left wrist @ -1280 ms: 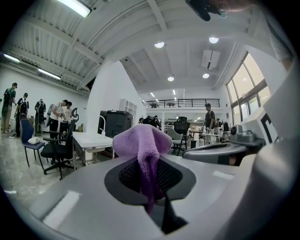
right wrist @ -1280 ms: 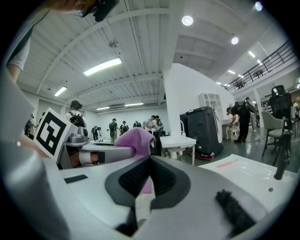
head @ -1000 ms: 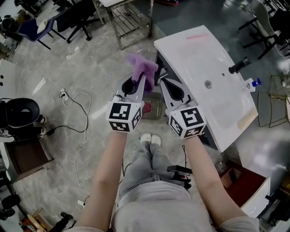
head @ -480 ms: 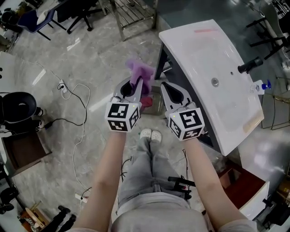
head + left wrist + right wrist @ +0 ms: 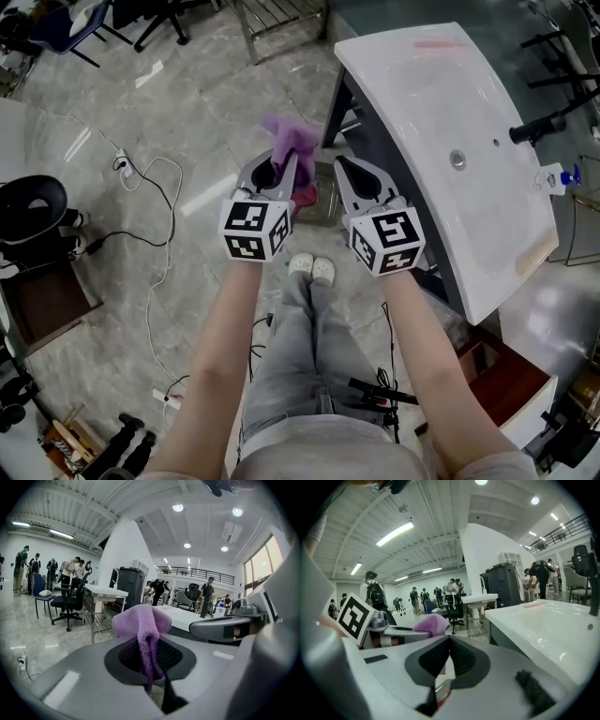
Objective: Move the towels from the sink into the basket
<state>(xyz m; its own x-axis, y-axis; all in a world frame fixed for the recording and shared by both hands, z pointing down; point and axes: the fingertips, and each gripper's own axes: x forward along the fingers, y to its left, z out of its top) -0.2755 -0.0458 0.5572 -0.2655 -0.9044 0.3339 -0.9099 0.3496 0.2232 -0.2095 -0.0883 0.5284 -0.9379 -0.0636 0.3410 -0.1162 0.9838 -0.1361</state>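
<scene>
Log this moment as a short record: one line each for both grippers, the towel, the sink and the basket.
left gripper: shut on the purple towel
right gripper: shut, nothing between the jaws
purple towel: bunched above the left jaws, clear of the sink
sink: white, no towel visible in it
basket: on the floor below the grippers, mostly hidden, something red inside

Purple towel (image 5: 293, 141); white sink (image 5: 422, 103) at two o'clock; grey left gripper (image 5: 282, 167) and right gripper (image 5: 344, 170), patterned in black-and-white squares
</scene>
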